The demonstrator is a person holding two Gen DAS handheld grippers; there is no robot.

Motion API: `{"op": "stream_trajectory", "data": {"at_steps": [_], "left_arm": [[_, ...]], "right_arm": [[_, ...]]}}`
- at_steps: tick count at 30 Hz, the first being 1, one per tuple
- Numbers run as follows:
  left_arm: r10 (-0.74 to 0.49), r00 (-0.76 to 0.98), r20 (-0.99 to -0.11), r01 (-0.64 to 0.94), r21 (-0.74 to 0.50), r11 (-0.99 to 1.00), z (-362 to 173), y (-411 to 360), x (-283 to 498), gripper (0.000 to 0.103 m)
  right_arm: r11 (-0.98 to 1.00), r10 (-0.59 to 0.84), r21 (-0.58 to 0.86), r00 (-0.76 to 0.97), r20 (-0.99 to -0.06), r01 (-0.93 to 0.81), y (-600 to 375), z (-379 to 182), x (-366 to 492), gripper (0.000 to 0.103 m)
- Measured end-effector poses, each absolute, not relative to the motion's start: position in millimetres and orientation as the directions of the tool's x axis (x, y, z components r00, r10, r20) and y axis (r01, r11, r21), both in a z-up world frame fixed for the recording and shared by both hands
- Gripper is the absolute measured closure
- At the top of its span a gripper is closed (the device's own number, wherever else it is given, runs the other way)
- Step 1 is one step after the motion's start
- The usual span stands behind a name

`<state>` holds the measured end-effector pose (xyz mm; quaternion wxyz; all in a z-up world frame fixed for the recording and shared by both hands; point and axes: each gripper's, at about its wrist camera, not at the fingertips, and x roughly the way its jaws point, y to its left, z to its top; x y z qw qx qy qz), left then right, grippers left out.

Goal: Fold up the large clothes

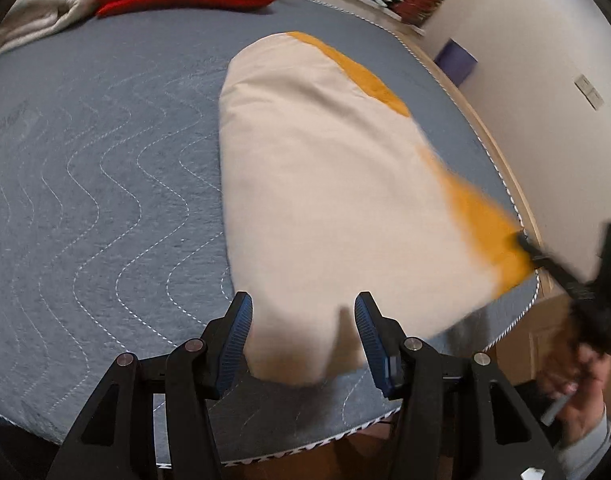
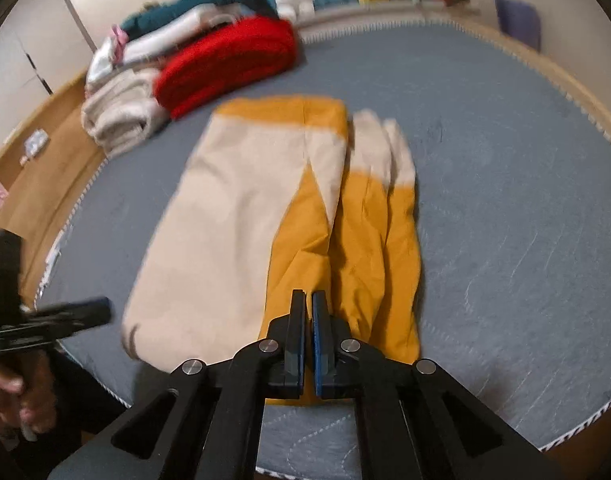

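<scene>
A soft, limp garment (image 2: pixel 233 208) on the bed (image 2: pixel 505 200) is pinched at its near orange hem by the closed right gripper (image 2: pixel 309 304), while the left gripper (image 1: pixel 303 312) is held open around the cream corner.

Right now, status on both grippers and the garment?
Left gripper open, straddling the cream corner. Right gripper shut on the cream-and-orange garment at its orange edge. Red sweater well clear.

I read the garment (image 2: pixel 233 208) as smooth matt woven cloth, cream and mustard. Mattress (image 1: pixel 105 168) cover: grey matt quilted fabric, wavy stitching. Left gripper (image 1: pixel 303 320) frame matt black plastic, ribbed blue pads, bright metal pivot pins. Red folded knit (image 2: pixel 229 64) looks fuzzy.
</scene>
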<state>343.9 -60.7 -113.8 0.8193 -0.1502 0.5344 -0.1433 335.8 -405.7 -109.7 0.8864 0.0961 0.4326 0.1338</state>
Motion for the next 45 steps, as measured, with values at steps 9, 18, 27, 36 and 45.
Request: {"op": "stream_trajectory", "data": {"at_steps": [9,18,27,36,45], "left_arm": [[-0.425,0.331,-0.842,0.140,-0.401,0.905,-121.3,-102.0,361.1,0.053],[-0.310,0.235,-0.921,0.180,-0.272,0.945,-157.2,-111.4,361.3,0.049],[-0.361,0.211,-0.908,0.198,-0.322,0.926,-170.9,-99.9,354.5,0.052],[-0.390,0.155,-0.907,0.240,-0.349,0.906,-141.5,-75.9,384.1,0.054],[-0.503,0.210,-0.838,0.069,-0.500,0.863,-133.9,-18.0,478.2,0.049]], "right_arm": [[0.976,0.169,0.217,0.605,-0.778,0.006,-448.4,-112.6,330.2,0.100],[0.988,0.106,0.134,0.312,-0.944,0.072,-441.4,-195.4,352.3,0.101],[0.991,0.082,0.110,0.295,-0.952,0.078,-444.7,-204.2,357.9,0.101],[0.971,0.120,0.193,0.412,-0.903,0.141,-455.5,-170.5,355.5,0.090],[0.944,0.162,0.281,0.494,-0.854,0.175,-451.2,-159.5,378.3,0.034]]}}
